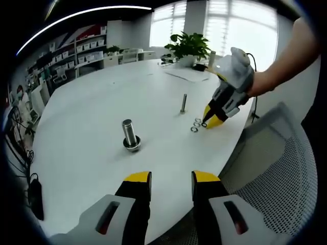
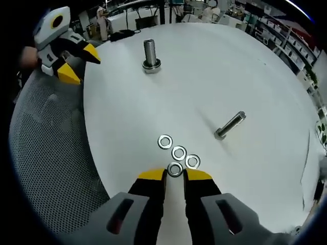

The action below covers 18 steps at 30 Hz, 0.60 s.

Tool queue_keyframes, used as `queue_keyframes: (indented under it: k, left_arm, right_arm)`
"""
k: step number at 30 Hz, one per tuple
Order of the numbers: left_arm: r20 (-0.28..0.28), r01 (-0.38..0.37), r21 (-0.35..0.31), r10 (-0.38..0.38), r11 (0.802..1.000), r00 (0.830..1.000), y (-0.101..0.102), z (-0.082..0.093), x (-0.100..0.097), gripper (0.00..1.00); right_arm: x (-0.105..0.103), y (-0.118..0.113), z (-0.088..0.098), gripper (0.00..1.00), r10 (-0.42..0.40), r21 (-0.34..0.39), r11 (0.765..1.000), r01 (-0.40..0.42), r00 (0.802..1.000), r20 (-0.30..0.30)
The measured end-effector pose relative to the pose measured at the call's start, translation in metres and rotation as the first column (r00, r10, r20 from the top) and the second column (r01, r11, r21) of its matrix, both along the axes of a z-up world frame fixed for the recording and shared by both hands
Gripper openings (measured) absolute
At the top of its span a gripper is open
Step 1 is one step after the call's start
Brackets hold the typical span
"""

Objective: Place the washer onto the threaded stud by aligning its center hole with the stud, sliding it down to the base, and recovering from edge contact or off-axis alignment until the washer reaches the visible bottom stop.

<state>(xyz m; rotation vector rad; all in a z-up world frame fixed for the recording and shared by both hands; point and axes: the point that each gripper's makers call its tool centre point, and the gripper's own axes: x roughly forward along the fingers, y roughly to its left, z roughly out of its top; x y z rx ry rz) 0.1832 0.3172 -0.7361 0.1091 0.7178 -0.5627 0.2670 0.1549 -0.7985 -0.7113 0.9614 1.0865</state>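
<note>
**Right gripper at the washers, nothing lifted**

In my right gripper view, the right gripper (image 2: 174,176) sits at 6 o'clock with its yellow-tipped jaws a little apart. The nearest washer (image 2: 174,169) lies flat on the white table (image 2: 122,117) right at the mouth of that gap, just ahead of the tips; I cannot tell whether either tip touches it, and it is not clamped. Three more washers lie flat just beyond it: one (image 2: 179,152) toward 12 o'clock of the nearest, one (image 2: 192,162) toward 1 o'clock, and one (image 2: 164,141) farthest out toward 11 o'clock. They lie close together, some seeming to touch at the rims.

The slim threaded stud (image 2: 230,125) stands on the table at 2 o'clock from the washers, near them but clearly apart, and it carries no washer. A thicker bolt (image 2: 150,54) stands upright on its wide head at 12 o'clock, well apart from the rest. The left gripper (image 2: 79,64) shows at 10 o'clock, over the table edge and the grey mesh chair (image 2: 46,153), jaws spread.

From my left gripper view, the left gripper (image 1: 171,177) rises at 6 o'clock with its jaws plainly apart and nothing between them. The thick bolt (image 1: 130,136) stands near the middle of the view, the slim stud (image 1: 183,103) beyond it toward 1 o'clock, and the washers (image 1: 196,125) lie just beside the right gripper (image 1: 210,122), whose tips point down at them. A person's hand (image 1: 258,84) holds that gripper from 2 o'clock.
</note>
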Motion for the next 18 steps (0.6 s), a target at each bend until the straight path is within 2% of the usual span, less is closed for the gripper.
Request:
queue_keyframes:
  k: [5,8,10,13,18]
  left_arm:
    - [0.0,0.0,0.003,0.0,1.0,1.0,-0.0004,0.0003,-0.0005,0.29]
    - [-0.002,0.003,0.005,-0.003,1.0,1.0,-0.0007,-0.0005,-0.001,0.29]
    - [-0.002,0.007,0.007,-0.007,1.0,1.0,-0.0011,-0.0011,-0.0012,0.29]
    - [-0.005,0.008,0.01,-0.008,1.0,1.0,-0.0011,-0.0019,-0.0016,0.29]
    - [-0.003,0.008,0.015,-0.008,1.0,1.0,-0.0001,-0.002,-0.0015,0.29]
  right_arm:
    - [-0.0005,0.0008,0.0007,0.17,0.041,-0.024,0.999,-0.042,0.998,-0.044]
    - [-0.0021,0.0006,-0.0005,0.18,0.132,-0.084,0.987,-0.137,0.989,-0.059]
    - [-0.0038,0.002,-0.0011,0.19,0.131,-0.127,0.982,-0.141,0.988,-0.084]
    - [-0.005,0.0037,-0.0018,0.21,0.223,-0.192,0.953,-0.232,0.972,-0.069]
    - [-0.0052,0.0046,-0.0021,0.21,0.204,-0.215,0.951,-0.221,0.974,-0.099]
